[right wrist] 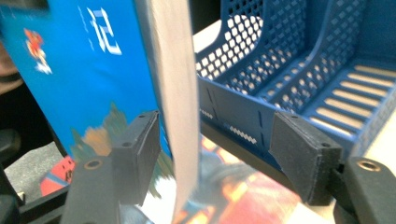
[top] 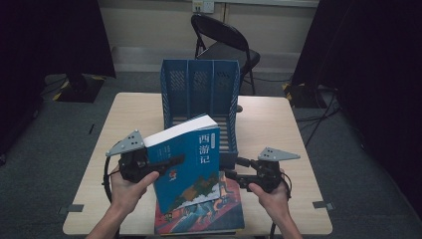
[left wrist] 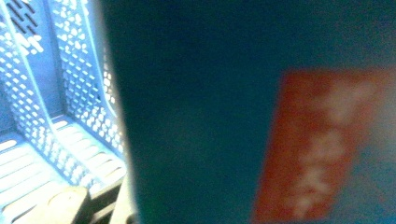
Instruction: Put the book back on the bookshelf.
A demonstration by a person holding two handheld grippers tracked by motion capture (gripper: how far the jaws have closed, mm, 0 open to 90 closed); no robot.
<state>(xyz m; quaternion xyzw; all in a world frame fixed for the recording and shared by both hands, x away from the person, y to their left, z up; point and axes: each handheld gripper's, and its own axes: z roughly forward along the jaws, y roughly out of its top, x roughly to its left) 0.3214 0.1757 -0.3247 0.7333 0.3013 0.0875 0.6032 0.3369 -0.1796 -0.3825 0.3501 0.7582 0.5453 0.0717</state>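
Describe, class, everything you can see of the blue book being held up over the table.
The blue book is a thick paperback with white Chinese characters, a small red label and a painted scene low on its cover. It stands tilted, white page edges showing along the top. The left gripper is shut on its left edge. Its bottom rests on a red-covered book lying flat, before the blue file rack. The open right gripper straddles its page edge.

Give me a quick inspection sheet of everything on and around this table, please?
Surface: pale wooden table, mostly bare.
Job's things: blue book held tilted, raised off a red book lying flat; blue file rack with three compartments behind, nothing seen inside.
Clutter: nothing seen.
Grippers: left gripper clamped on the blue book's spine side; right gripper open, its jaws either side of the page edge.
Cables: black cable loops from the left gripper.
Surroundings: black folding chair, dark curtains, grey floor.
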